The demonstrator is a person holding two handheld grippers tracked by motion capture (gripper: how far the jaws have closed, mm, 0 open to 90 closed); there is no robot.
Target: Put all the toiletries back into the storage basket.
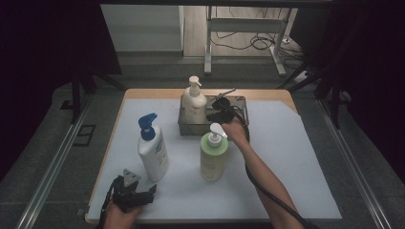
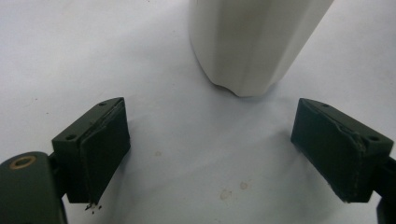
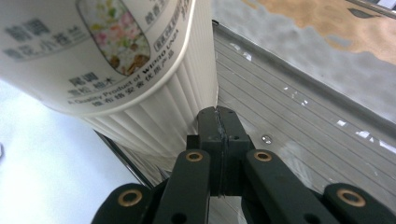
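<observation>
Right gripper [image 3: 219, 122], jaws pressed together, touches the ribbed cream pump bottle [image 3: 140, 70] bearing a floral label.

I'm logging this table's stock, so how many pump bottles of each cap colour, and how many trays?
Blue-capped pump bottle: 1
White-capped green pump bottle: 1
Cream pump bottle, standing in the tray: 1
Metal tray: 1
Total: 4 things, 3 of them bottles.

three pump bottles [image 1: 153, 149], one metal tray [image 1: 241, 101], two grippers [image 1: 131, 193]
</observation>
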